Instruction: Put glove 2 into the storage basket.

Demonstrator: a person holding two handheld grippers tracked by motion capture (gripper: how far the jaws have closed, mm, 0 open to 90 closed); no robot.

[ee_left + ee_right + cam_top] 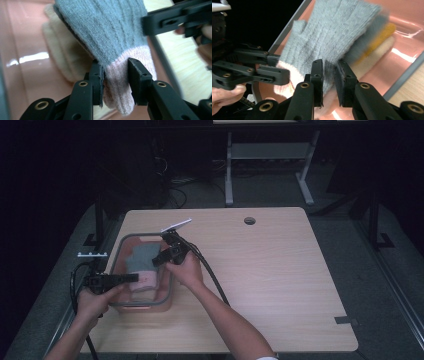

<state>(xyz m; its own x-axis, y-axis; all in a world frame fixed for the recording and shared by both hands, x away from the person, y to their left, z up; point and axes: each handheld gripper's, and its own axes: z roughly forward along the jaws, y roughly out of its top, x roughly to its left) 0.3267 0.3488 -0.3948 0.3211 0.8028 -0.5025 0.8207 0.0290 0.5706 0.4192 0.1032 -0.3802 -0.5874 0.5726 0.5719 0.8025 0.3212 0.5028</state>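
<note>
- The grey knitted sock with a pale pink cuff [110, 37] hangs just over the clear pink plastic bin with a grey rim [121, 251], stretched between both tongs.
- The left tongs [113, 72] are clenched on the sock's pink cuff end, the knit squeezed between the two black pads; in the high view they [131, 278] reach in over the bin's left rim.
- The right tongs [329, 75] have the sock's grey edge between their pads and hold it, though their jaws have just been easing apart; in the high view they [156, 260] sit above the bin's middle.
- Under the sock, inside the bin, lie a cream knitted sock [374, 56] and a mustard yellow knitted piece [382, 33] just beside it.
- The bin stands on the left part of the light wooden surface [270, 270], near its left edge.
</note>
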